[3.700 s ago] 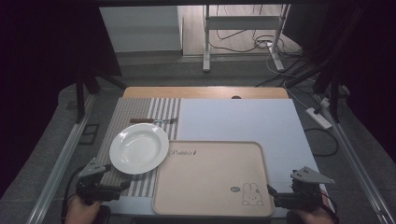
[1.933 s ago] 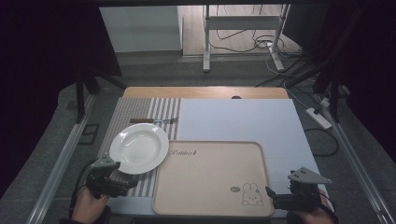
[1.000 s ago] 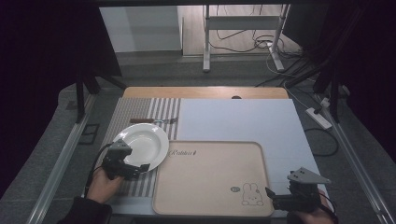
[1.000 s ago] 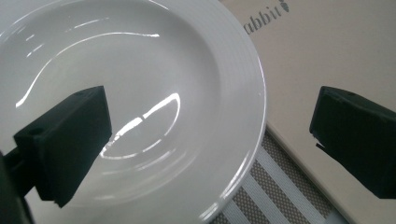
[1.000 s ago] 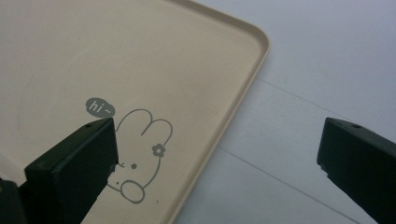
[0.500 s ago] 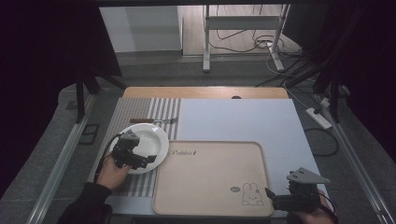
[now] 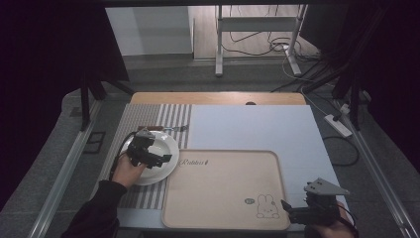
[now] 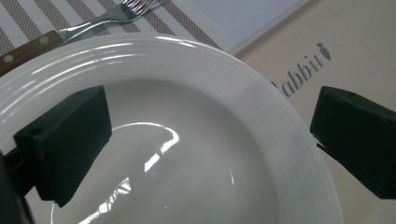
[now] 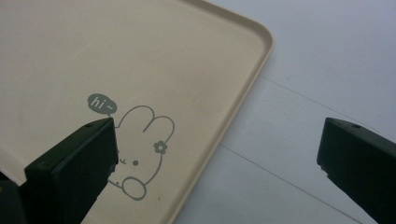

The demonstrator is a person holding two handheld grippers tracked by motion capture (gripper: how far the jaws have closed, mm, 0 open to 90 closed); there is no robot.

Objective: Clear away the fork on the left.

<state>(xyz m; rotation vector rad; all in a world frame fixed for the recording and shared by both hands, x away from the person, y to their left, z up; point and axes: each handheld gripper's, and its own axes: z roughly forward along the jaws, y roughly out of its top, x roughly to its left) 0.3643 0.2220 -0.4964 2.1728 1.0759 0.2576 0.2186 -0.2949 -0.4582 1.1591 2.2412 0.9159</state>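
Across the lower centre of the high view lies the beige tray (image 7: 225,188), bare and flat, apparently ready to receive tableware. Left of it, on the striped mat (image 7: 163,116), sits the white plate (image 7: 157,159), its rim just beside the tray's edge. Left gripper (image 7: 148,151) hovers over the plate, jaws apart astride its right rim, seemingly positioned to grasp. Right gripper (image 7: 297,210) waits at lower right, jaws apart, holding nothing. Fork (image 8: 112,16) lies beyond the plate.
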